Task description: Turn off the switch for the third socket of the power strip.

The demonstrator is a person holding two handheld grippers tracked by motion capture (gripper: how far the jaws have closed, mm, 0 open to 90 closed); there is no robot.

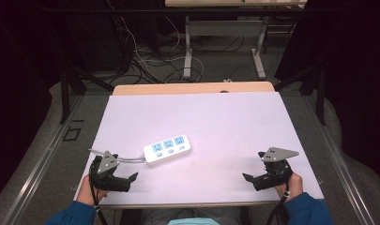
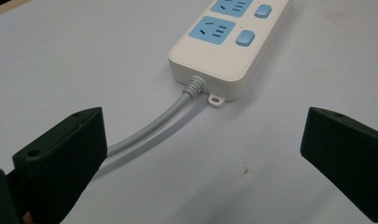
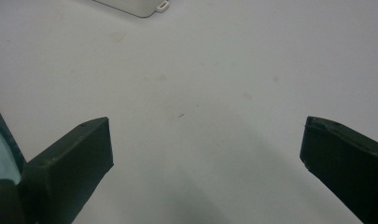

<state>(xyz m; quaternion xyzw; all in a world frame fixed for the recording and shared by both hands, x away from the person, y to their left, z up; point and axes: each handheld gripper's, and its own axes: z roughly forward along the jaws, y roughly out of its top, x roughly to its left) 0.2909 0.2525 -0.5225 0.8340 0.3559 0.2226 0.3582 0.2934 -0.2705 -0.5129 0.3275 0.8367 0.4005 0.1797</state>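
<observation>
Nearest the camera in the high view, two blue sleeves come in from the bottom edge, each hand holding a gripper low over the near part of the surface (image 1: 201,117). On the left, the left gripper (image 1: 130,179) has its jaws spread wide apart with nothing clamped between them. In the left gripper view the left jaw stands over the grey cable (image 2: 151,128), whether touching it I cannot tell, and the right jaw is well clear of it. That cable runs from the near left end of the white power strip (image 1: 167,149), which lies flat on the surface, left of centre and slightly angled, its far end pointing right. Three blue sockets, each with a blue switch beside it, face up. A small mounting tab (image 2: 216,100) sticks out beside the cable's exit.

Over at the near right, the right gripper (image 1: 251,177) is well apart from the strip, its jaws also wide apart and holding nothing; bare surface lies between them in the right gripper view, with a corner of the strip at the far edge.
</observation>
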